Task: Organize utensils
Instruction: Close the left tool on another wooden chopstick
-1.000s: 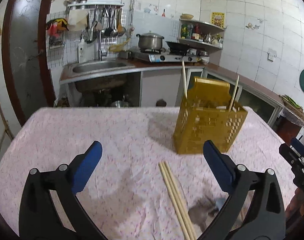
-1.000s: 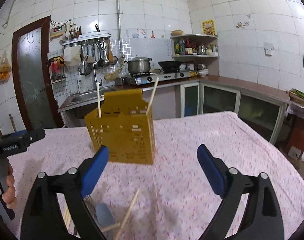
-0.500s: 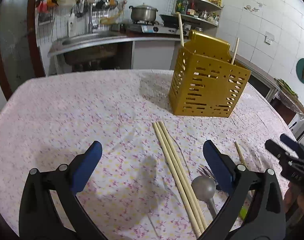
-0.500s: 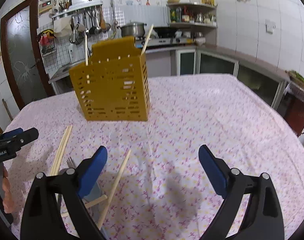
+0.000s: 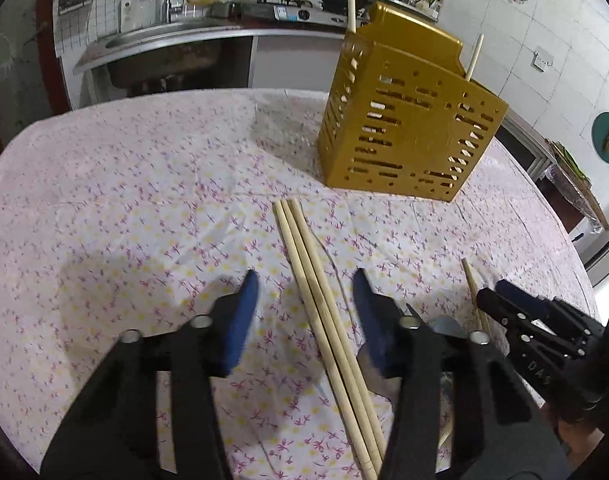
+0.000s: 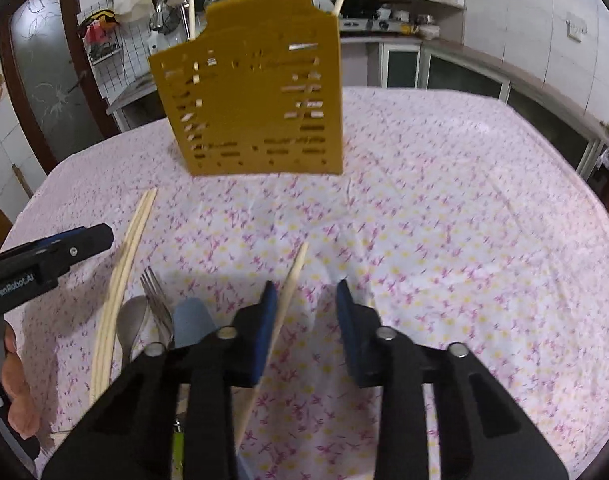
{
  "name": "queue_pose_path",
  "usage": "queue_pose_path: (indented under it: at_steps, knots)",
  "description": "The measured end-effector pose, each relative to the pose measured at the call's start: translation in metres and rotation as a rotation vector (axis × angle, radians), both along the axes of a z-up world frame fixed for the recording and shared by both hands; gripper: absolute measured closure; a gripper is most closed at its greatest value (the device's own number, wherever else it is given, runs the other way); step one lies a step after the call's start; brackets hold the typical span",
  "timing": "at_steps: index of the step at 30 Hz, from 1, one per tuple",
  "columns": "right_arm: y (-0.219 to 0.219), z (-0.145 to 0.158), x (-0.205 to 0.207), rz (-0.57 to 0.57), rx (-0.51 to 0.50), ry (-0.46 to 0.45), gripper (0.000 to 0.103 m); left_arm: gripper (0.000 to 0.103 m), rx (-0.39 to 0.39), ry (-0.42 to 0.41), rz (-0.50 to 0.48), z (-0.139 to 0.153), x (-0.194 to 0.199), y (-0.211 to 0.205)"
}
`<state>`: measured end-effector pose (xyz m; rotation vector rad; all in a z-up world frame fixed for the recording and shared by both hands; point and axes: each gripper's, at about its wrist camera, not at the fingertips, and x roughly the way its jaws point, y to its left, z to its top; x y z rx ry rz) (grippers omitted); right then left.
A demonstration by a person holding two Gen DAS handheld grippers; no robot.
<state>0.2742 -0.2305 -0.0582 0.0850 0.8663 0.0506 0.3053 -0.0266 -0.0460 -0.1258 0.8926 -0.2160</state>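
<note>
A yellow slotted utensil holder (image 5: 408, 120) stands on the floral tablecloth with two chopsticks upright in it; it also shows in the right wrist view (image 6: 256, 96). Three chopsticks (image 5: 324, 300) lie side by side between the fingers of my open left gripper (image 5: 306, 292), which is low over the cloth. My open right gripper (image 6: 306, 300) straddles a single chopstick (image 6: 290, 280), close to its left finger. A fork (image 6: 156, 296), a spoon (image 6: 130, 328) and a blue-grey utensil (image 6: 192, 316) lie left of it.
The table (image 6: 464, 220) carries a pink floral cloth. My left gripper shows in the right wrist view (image 6: 48, 260); my right gripper shows in the left wrist view (image 5: 536, 332). A kitchen counter with sink and stove (image 5: 208, 32) lies behind.
Both grippers have dropped toward the tablecloth and their jaws have narrowed. The left now straddles the three chopsticks, the right the single chopstick.
</note>
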Motion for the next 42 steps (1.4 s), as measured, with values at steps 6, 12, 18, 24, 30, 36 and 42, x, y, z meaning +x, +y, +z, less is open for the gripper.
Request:
queue_pose_path:
  at_steps: [6, 12, 18, 24, 30, 36, 42]
  knots:
    - [0.004, -0.007, 0.004, 0.004, 0.005, 0.034, 0.078, 0.078, -0.031, 0.051, -0.007, -0.01, 0.008, -0.001]
    - [-0.005, -0.007, 0.006, 0.01, 0.055, 0.046, 0.085, 0.088, -0.047, 0.105, -0.02, -0.021, 0.022, -0.006]
    - [-0.004, -0.009, 0.008, 0.008, 0.046, 0.046, 0.087, 0.089, -0.049, 0.113, -0.018, -0.023, 0.031, -0.007]
    - [-0.008, -0.008, 0.008, 0.004, 0.064, 0.045, 0.09, 0.09, -0.038, 0.105, -0.028, -0.022, 0.035, -0.012]
    - [-0.021, -0.009, 0.009, -0.006, 0.139, 0.053, 0.096, 0.093, -0.043, 0.095, -0.027, -0.021, 0.033, -0.003]
    - [-0.024, -0.01, 0.007, -0.01, 0.164, 0.05, 0.097, 0.098, -0.054, 0.1, -0.023, -0.017, 0.028, 0.006]
    - [-0.021, -0.01, 0.007, -0.001, 0.134, 0.052, 0.097, 0.098, -0.041, 0.109, -0.035, -0.018, 0.029, 0.004]
